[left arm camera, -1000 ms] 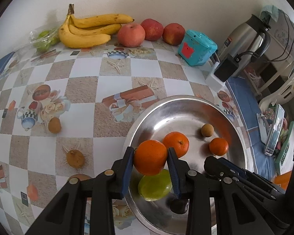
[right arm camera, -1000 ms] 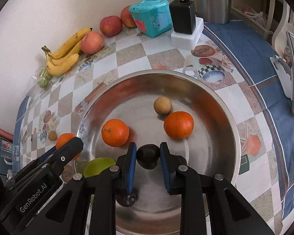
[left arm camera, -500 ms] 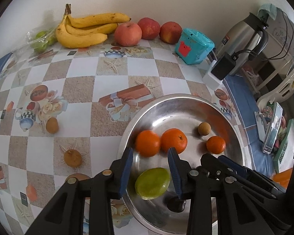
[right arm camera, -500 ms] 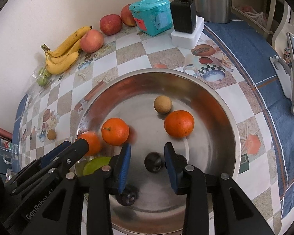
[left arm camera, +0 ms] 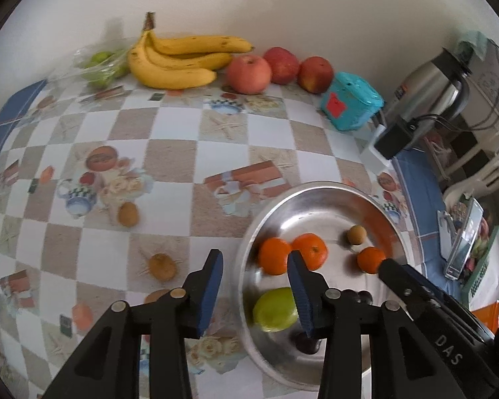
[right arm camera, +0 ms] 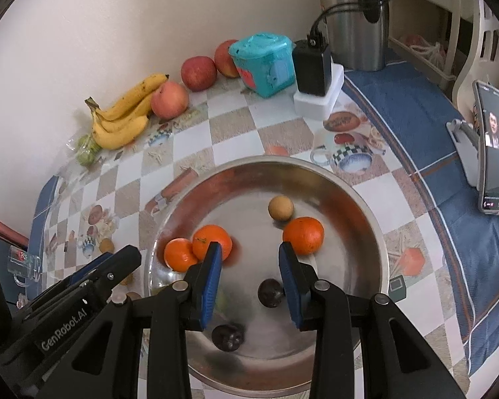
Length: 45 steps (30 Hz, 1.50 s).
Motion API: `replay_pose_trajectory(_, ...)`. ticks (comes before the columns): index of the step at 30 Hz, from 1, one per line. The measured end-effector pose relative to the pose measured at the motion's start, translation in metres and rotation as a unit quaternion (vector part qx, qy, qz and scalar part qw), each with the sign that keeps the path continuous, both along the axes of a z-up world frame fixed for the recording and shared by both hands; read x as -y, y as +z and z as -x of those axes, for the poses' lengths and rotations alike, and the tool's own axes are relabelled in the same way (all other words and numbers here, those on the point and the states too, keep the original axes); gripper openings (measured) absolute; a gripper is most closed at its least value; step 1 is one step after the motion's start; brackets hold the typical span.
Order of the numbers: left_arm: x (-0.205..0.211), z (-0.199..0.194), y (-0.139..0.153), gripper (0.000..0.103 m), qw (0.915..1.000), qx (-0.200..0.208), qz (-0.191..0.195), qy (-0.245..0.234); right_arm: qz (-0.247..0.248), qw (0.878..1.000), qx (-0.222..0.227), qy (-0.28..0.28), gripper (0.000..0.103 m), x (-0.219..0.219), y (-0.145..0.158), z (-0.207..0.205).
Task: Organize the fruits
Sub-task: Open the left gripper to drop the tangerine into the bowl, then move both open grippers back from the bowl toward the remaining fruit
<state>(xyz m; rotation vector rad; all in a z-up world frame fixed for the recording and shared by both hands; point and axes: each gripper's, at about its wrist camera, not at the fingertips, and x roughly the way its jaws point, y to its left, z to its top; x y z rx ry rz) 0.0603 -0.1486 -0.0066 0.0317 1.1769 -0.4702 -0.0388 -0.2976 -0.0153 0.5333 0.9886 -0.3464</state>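
While both grippers hang empty with their jaws spread apart, the chief risk lies in the round fruit already gathered in the steel bowl [right arm camera: 379, 242]. The right gripper [right arm camera: 249, 262] hovers over the bowl floor, and a dark plum [right arm camera: 270, 292] sits just beside its right finger, so a careless sweep could knock it rolling into the second plum [right arm camera: 228, 337] at six o'clock or against the oranges [right arm camera: 213, 242] at nine o'clock. The left gripper [left arm camera: 254, 271] straddles the bowl's nine o'clock rim; dropping there could strike the rim and tip the bowl, scattering the green mango [left arm camera: 274, 309] and the loose tangerine [left arm camera: 274, 255]. Outside, small brown fruits [left arm camera: 162, 267] lie on the checked tablecloth [left arm camera: 169, 156] and may skid away under a misaligned pinch. Bananas [left arm camera: 179, 61] and apples [left arm camera: 248, 73] wait at twelve o'clock by the wall.
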Motion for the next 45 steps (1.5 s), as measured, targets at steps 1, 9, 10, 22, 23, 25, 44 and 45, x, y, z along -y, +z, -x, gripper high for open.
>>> replay_pose_trajectory(1,-0.003,-0.001,0.001,0.044,1.0,0.001,-0.003,0.006,0.002,1.0,0.002,0.001,0.036,-0.001,0.002,0.0)
replay_pose_trajectory(9,-0.031,-0.009,0.012,0.044,0.9983,0.002,-0.014,0.056,0.011,1.0,0.0,0.011,0.036,-0.007,0.007,0.0)
replay_pose_trajectory(10,-0.035,-0.011,0.013,0.044,0.998,0.002,-0.013,0.062,0.012,1.0,-0.001,0.013,0.036,-0.008,0.007,0.0)
replay_pose_trajectory(22,-0.047,-0.015,0.012,0.064,0.9963,-0.009,-0.02,0.083,0.024,0.999,-0.006,0.027,0.044,-0.016,0.008,-0.003)
replay_pose_trajectory(23,-0.047,-0.015,0.011,0.064,0.9962,-0.01,-0.023,0.083,0.025,0.999,-0.008,0.027,0.051,-0.016,0.008,-0.003)
replay_pose_trajectory(25,-0.048,-0.016,0.007,0.071,0.9957,-0.016,-0.03,0.086,0.025,0.999,-0.012,0.028,0.054,-0.016,0.005,-0.004)
replay_pose_trajectory(44,-0.06,-0.022,-0.024,0.102,0.9886,-0.049,-0.082,0.116,0.045,0.995,-0.07,0.053,0.088,-0.026,-0.023,-0.014)
replay_pose_trajectory(45,-0.06,-0.022,-0.024,0.103,0.9885,-0.048,-0.083,0.117,0.045,0.995,-0.071,0.054,0.088,-0.026,-0.023,-0.014)
